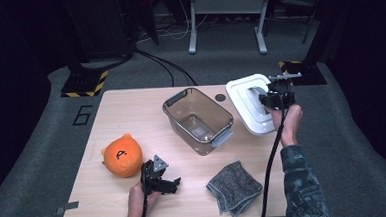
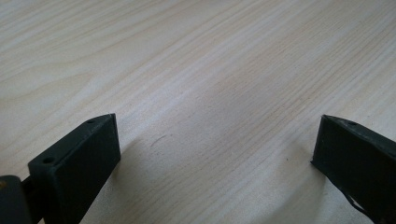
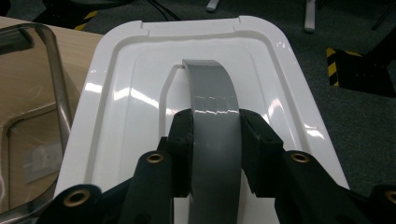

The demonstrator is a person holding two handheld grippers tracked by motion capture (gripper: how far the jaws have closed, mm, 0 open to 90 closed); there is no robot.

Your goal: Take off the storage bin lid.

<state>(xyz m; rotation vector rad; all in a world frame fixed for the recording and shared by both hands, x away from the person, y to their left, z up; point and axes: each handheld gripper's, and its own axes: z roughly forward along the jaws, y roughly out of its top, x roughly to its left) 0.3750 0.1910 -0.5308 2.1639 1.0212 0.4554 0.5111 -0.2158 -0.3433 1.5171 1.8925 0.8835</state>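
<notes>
White rectangular plastic lid (image 1: 247, 105) with a grey arched handle (image 3: 212, 116), tilted at the far right edge of the pale wooden surface (image 1: 131, 111), partly overhanging toward the grey carpeted floor (image 1: 352, 130). Clamped at that handle by the right tongs (image 1: 273, 98), pads pressed against both sides of the grey strap. Seen close in the right gripper view: glossy raised rim, stepped inner panel, strap running between the black jaws. From the high view instead: lid's place just right of the clear smoky rectangular plastic container (image 1: 198, 119), near it but whether touching cannot be told; right hand (image 1: 288, 123) under the tongs, patterned sleeve below it, black cable trailing toward the near edge. Same container also at the left border of the right gripper view (image 3: 28, 121), its curved transparent wall and a label on its bottom visible.

Nearer, at the front of the surface: folded grey terry cloth (image 1: 233, 188), well apart from the lid. Left tongs (image 1: 165, 182) resting low near the front edge, spread wide with nothing between them; in the left gripper view, two black jaws far apart over bare wood grain. Just beside them to the left, in the high view, a round orange plush toy (image 1: 123, 155) with small ears and a dark face mark.
</notes>
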